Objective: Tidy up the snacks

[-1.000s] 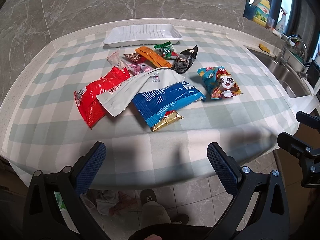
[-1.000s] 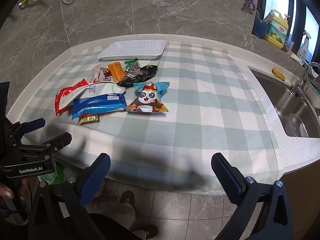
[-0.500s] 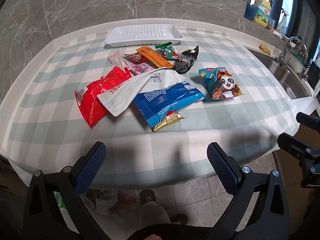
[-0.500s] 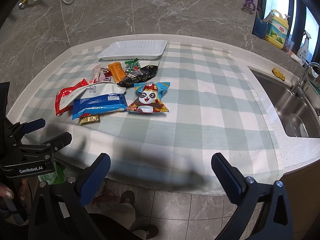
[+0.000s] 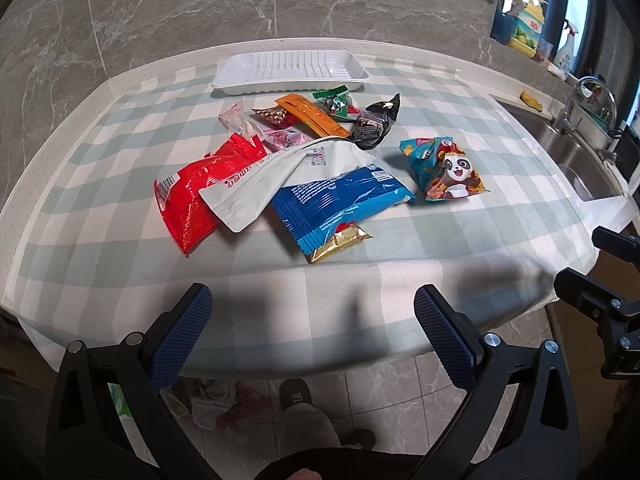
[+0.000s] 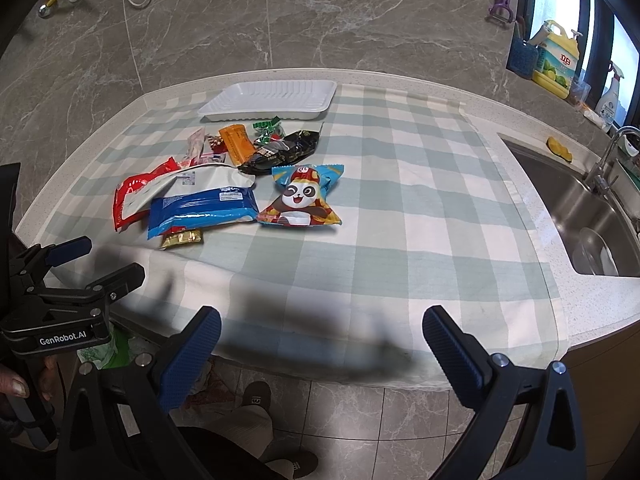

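A heap of snack packs lies mid-table on the checked cloth: a red bag (image 5: pixel 192 196), a white pouch (image 5: pixel 280 176), a blue pack (image 5: pixel 340 200) over a small gold bar (image 5: pixel 340 242), an orange bar (image 5: pixel 314 114), a black packet (image 5: pixel 376 124) and a panda bag (image 5: pixel 444 168) a little to the right. An empty white tray (image 5: pixel 290 70) sits behind them at the far edge. My left gripper (image 5: pixel 312 308) hangs open at the table's near edge, well short of the snacks. My right gripper (image 6: pixel 320 332) is likewise open there, with the panda bag (image 6: pixel 304 196) ahead.
A steel sink (image 6: pixel 580 216) with a tap (image 6: pixel 604 152) lies to the right, bottles (image 6: pixel 556 56) behind it on the sill. A marble wall backs the counter. Below the table edge I see tiled floor and a person's foot (image 5: pixel 296 396).
Both views have crept very slightly closer to the table. The snacks and tray have not moved, and both grippers stay open.
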